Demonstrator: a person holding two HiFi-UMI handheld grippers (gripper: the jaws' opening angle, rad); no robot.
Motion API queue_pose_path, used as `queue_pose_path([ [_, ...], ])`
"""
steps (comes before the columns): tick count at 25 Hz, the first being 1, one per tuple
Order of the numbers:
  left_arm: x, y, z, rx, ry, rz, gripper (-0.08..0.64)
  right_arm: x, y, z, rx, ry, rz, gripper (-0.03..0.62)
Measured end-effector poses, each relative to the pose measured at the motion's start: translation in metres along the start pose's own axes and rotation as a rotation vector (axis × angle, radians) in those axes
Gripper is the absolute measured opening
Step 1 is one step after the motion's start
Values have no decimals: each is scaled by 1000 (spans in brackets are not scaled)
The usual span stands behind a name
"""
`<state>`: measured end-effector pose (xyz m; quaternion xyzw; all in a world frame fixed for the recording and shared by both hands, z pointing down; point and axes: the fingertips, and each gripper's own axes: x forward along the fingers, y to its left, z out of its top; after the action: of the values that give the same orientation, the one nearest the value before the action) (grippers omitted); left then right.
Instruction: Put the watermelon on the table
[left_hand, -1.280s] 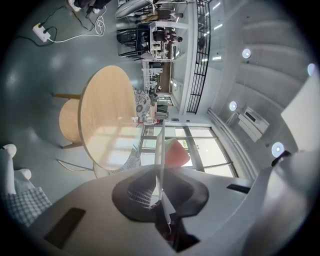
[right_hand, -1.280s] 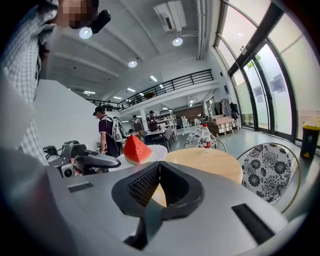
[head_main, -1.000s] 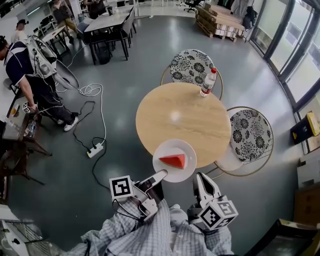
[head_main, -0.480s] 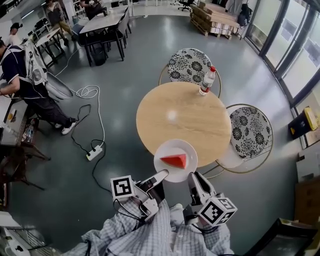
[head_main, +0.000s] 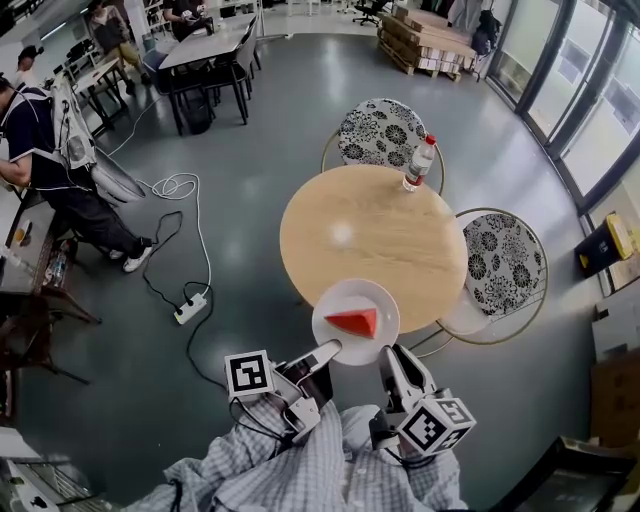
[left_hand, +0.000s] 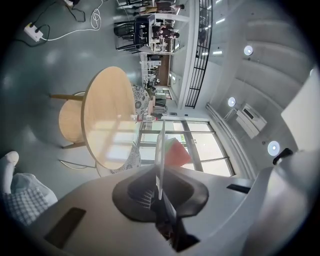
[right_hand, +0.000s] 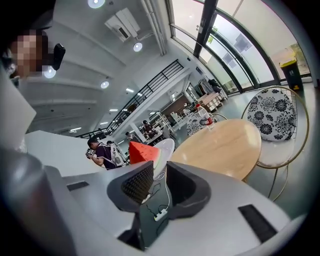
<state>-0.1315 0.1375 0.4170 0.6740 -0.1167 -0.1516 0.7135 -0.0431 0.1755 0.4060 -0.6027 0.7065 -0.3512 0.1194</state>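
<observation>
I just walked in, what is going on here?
A person works with two handheld grippers. The left gripper has its fingers shut on the rim of a round white plate that carries a red wedge of watermelon, at the near edge of the round wooden table. The right gripper is open and empty beside it.

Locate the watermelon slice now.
Head view, lower centre: the watermelon slice lies on the white plate that the left hand-held gripper holds at the round table's near edge.
</observation>
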Motion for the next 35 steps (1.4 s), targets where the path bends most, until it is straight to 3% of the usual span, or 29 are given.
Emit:
queue_pose_path([
  [10, 1, 1, -1, 11, 24, 11, 32, -2, -2, -2, 28, -16, -5, 87],
  [22, 54, 6, 5, 4, 8, 16, 32, 12, -43, 32, 42, -3, 12, 87],
  [35, 127, 3, 8, -1, -101, 27, 31, 32, -94, 93, 13, 77, 97, 87],
])
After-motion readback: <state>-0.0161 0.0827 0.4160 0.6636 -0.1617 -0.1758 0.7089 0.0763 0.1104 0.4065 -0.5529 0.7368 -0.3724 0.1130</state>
